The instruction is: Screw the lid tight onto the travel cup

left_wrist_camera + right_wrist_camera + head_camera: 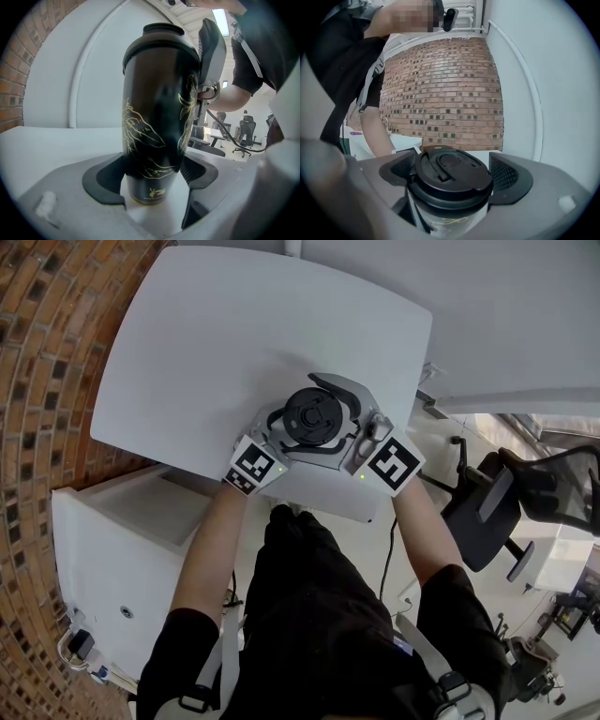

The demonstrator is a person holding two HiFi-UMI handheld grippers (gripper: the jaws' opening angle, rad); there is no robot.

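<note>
A black travel cup [154, 117] with gold drawings stands upright on the white table [216, 343], near its front edge. Its black lid [312, 416] sits on top. My left gripper [154, 187] is shut on the cup's lower body, with the dark pads [105, 178] pressed against both sides. My right gripper [452, 183] reaches in from the right at lid height. Its jaws stand wide open around the lid [450, 176], and its pads [511, 176] sit a little off the rim. In the head view the left gripper [281, 432] and right gripper [339, 418] meet at the cup.
A white cabinet [112, 549] stands lower left beside the table. A dark office chair [487, 512] is to the right. Brick [47, 362] fills the left side. The table's far half [281, 315] is bare white.
</note>
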